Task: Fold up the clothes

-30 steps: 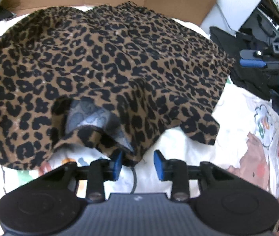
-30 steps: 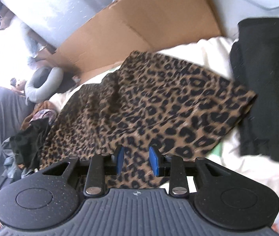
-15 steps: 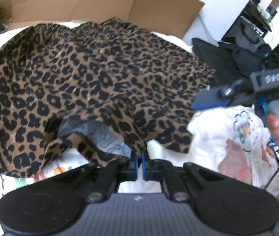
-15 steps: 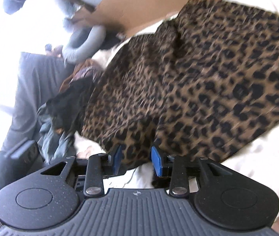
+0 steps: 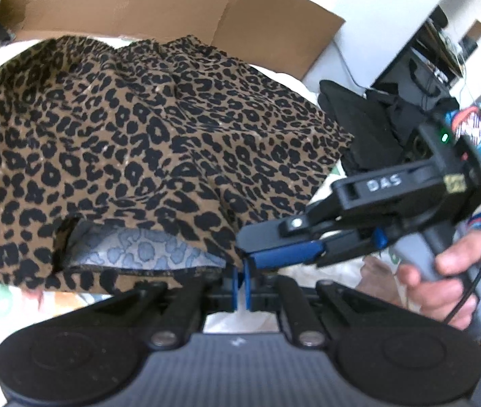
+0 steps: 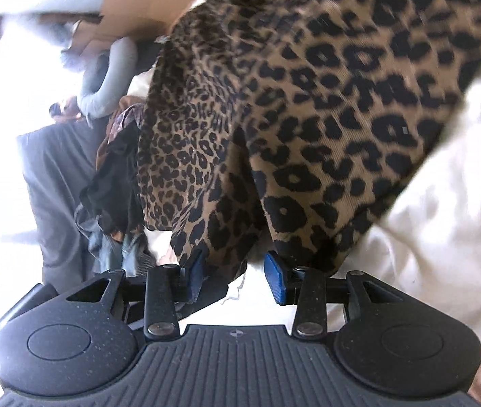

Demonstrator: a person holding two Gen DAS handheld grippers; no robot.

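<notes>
The leopard-print garment [image 5: 145, 142] lay spread just ahead of my left gripper [image 5: 240, 286], tan cloth with black spots, rumpled in soft folds, its near hem turned up to show a pale grey-blue underside. My left gripper was clenched on that hem, pads pressed together with the cloth edge pinched between them. My right gripper [image 6: 237, 273] sat at the same edge, its jaws having just been opening; a fold of the garment hung between the blue pads [image 6: 276, 276] without being squeezed. Behind the garment stood brown cardboard [image 5: 159, 3], and black clothing [image 5: 369, 125] lay beyond its right side.
</notes>
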